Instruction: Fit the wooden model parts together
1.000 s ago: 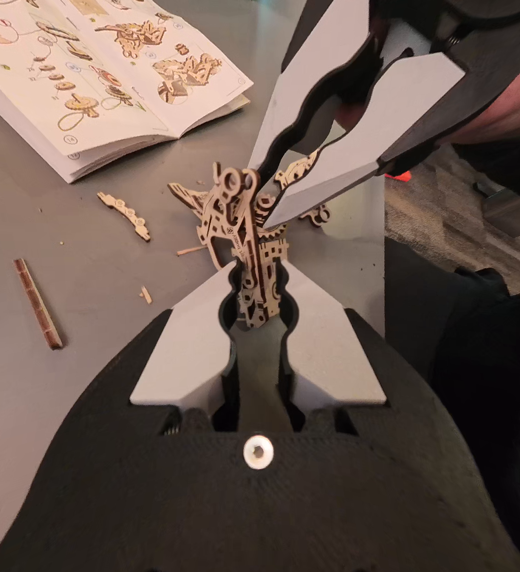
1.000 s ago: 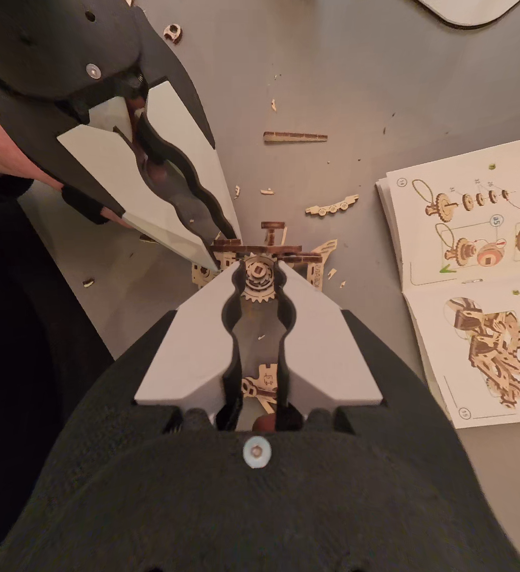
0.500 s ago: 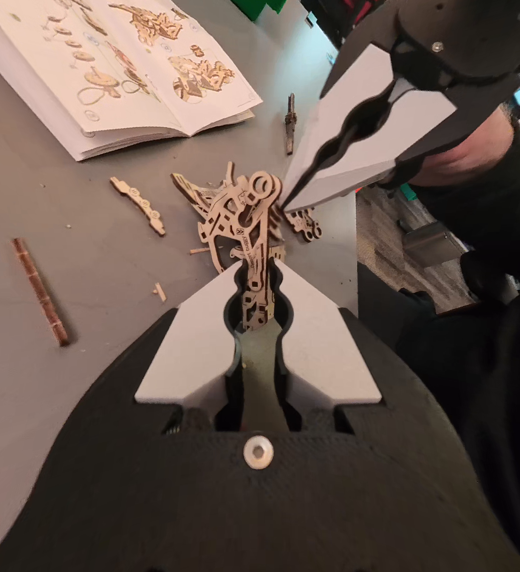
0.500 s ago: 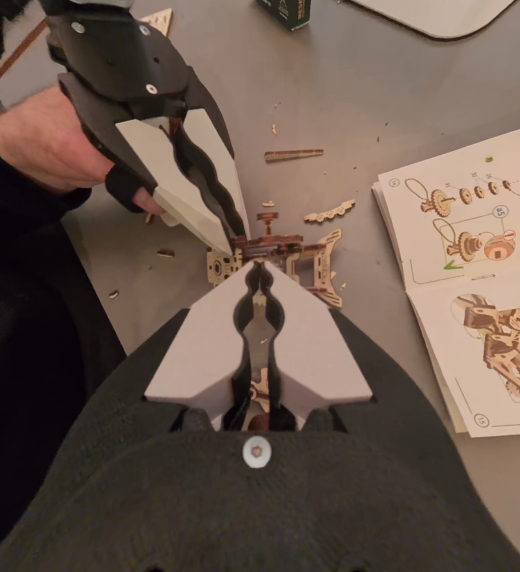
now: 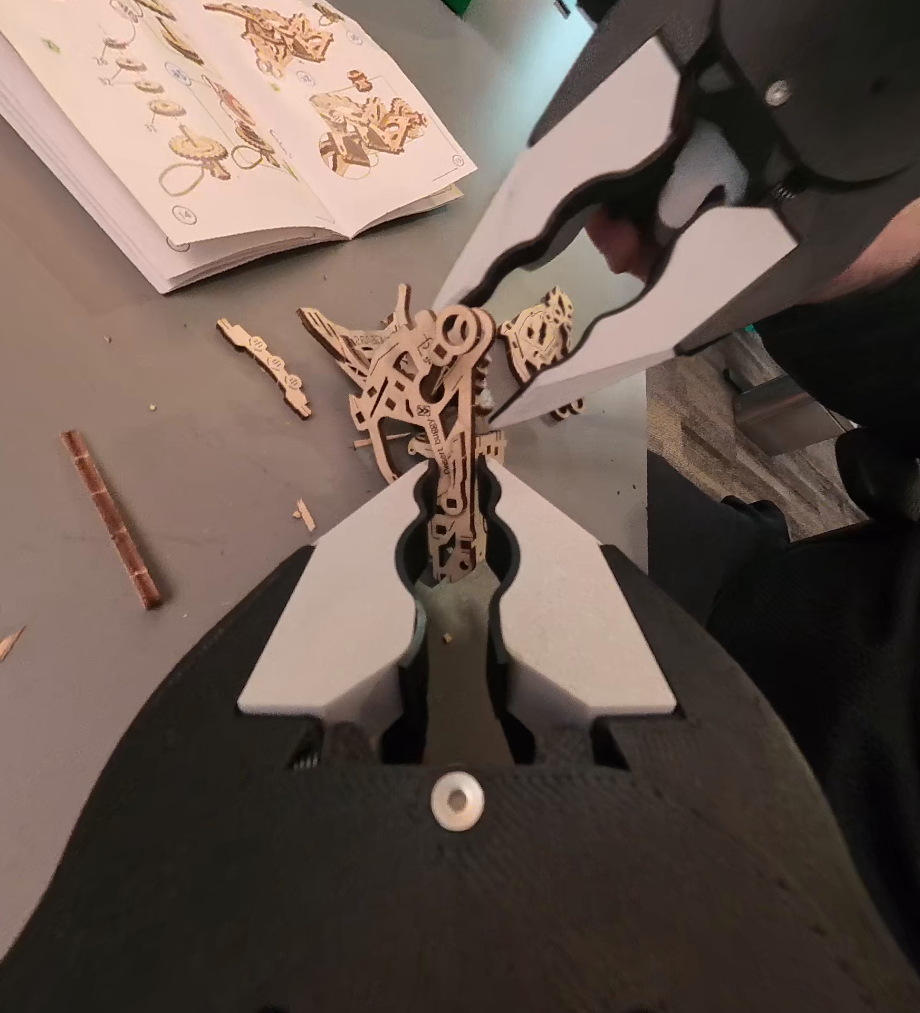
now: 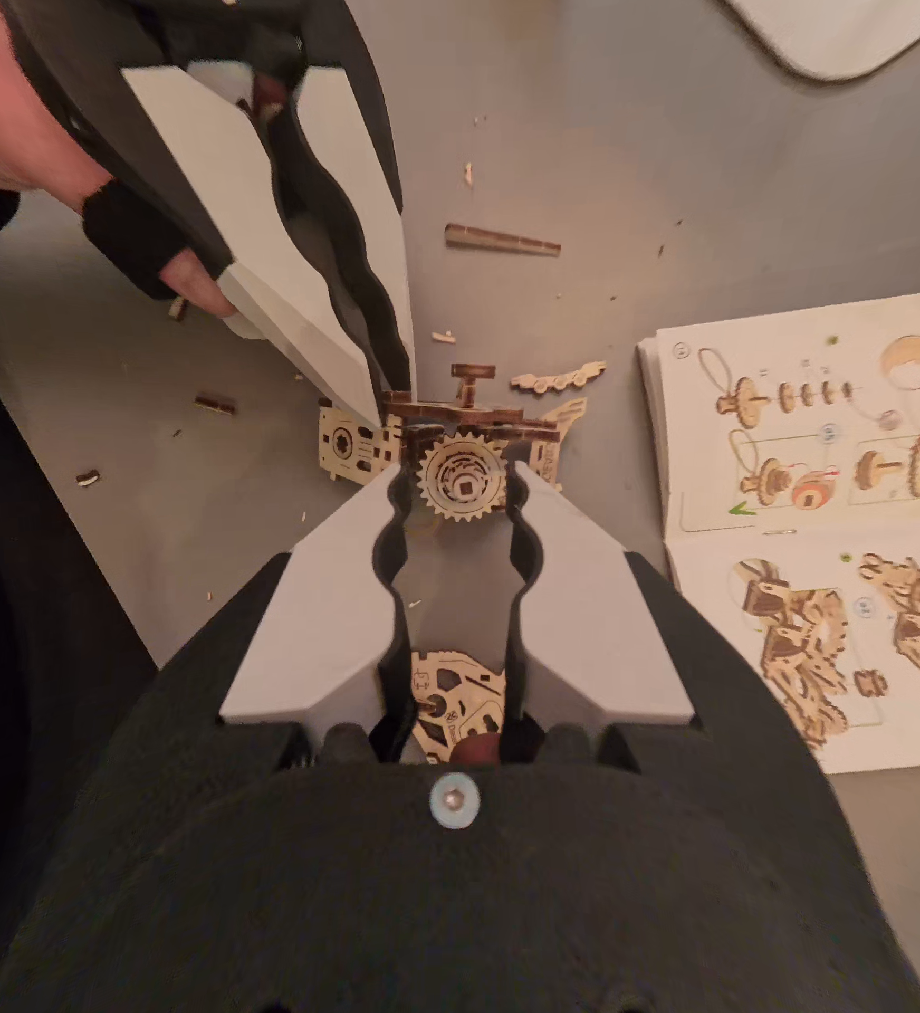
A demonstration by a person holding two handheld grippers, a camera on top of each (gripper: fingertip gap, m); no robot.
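Note:
My left gripper (image 5: pixel 459 478) is shut on the partly built wooden model (image 5: pixel 425 383) and holds it upright on edge over the grey table. In the right wrist view the left gripper (image 6: pixel 392 392) comes in from the upper left and pinches the model's dark top edge (image 6: pixel 463 419). My right gripper (image 6: pixel 458 472) is open, with its fingertips on either side of the model's gear (image 6: pixel 460 482). In the left wrist view the right gripper (image 5: pixel 474 362) reaches in from the upper right, jaws spread across the model's ringed top. A flat wooden part (image 5: pixel 537 340) lies on the table beneath it.
An open instruction booklet (image 5: pixel 216 126) (image 6: pixel 808 521) lies on the table. A dark wooden strip (image 5: pixel 110 518) (image 6: pixel 501 246), a small curved part (image 5: pixel 266 362) (image 6: pixel 556 378) and several chips lie around. The table edge (image 5: pixel 645 416) is close on the right. A white pad (image 6: pixel 830 33) lies beyond.
My right gripper was shut half a second ago; it has opened and moved in so its tips flank the gear. My left gripper has kept its hold on the model.

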